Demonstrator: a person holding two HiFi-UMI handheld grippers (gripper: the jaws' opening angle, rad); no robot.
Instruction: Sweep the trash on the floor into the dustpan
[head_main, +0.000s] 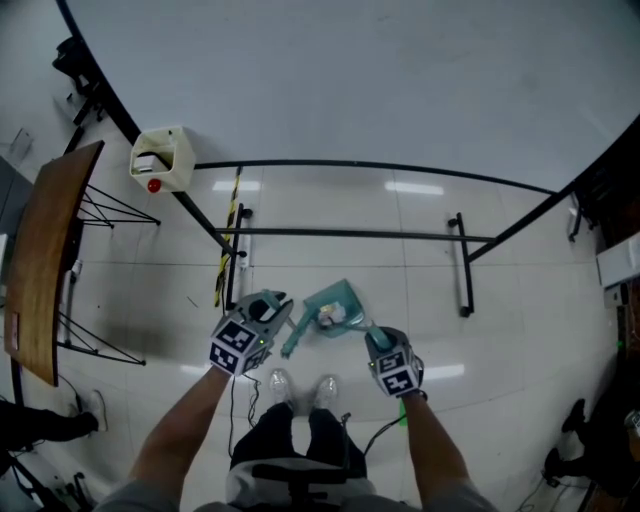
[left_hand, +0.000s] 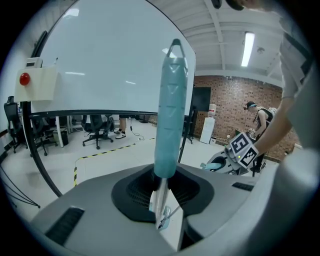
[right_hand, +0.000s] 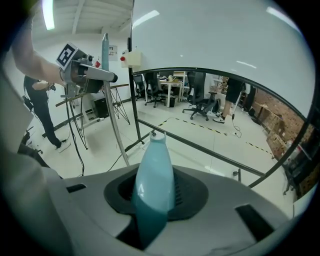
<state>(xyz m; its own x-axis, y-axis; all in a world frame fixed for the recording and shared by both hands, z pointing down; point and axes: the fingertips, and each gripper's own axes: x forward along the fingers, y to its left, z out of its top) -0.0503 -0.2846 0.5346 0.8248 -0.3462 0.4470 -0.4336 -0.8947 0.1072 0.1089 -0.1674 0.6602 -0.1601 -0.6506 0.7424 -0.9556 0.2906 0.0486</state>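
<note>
The fingers of the left gripper (left_hand: 162, 197) are pinching the thin metal stem of a teal brush (left_hand: 170, 110), whose ribbed handle is rising upright in front of them. A small label is hanging from the stem; its print is too small to read. The fingers of the right gripper (right_hand: 150, 220) are closing on the smooth teal handle of the dustpan (right_hand: 152, 175).

In the head view the dustpan is lying between the two grippers on the glossy white floor (head_main: 420, 270), with the brush touching its left side. Pale crumpled trash (head_main: 330, 316) is sitting inside the pan. Each gripper is carrying a cube with black-and-white square markers and no readable lettering.

The person's shoes (head_main: 280, 383) are standing just behind the dustpan. Ahead, the black base bar (head_main: 350, 233) of a large whiteboard (head_main: 350, 80) is crossing the floor near the pan, and a strip of black-and-yellow tape (head_main: 228, 235) is running beside its left foot. A cream box (head_main: 163, 157) with a red button is hanging on the board's frame. A wooden counter (head_main: 45, 250) is standing well off to the left. Farther away, the left gripper view is showing office chairs (left_hand: 95, 130), a brick wall (left_hand: 235, 100) and another person (left_hand: 257, 117).
</note>
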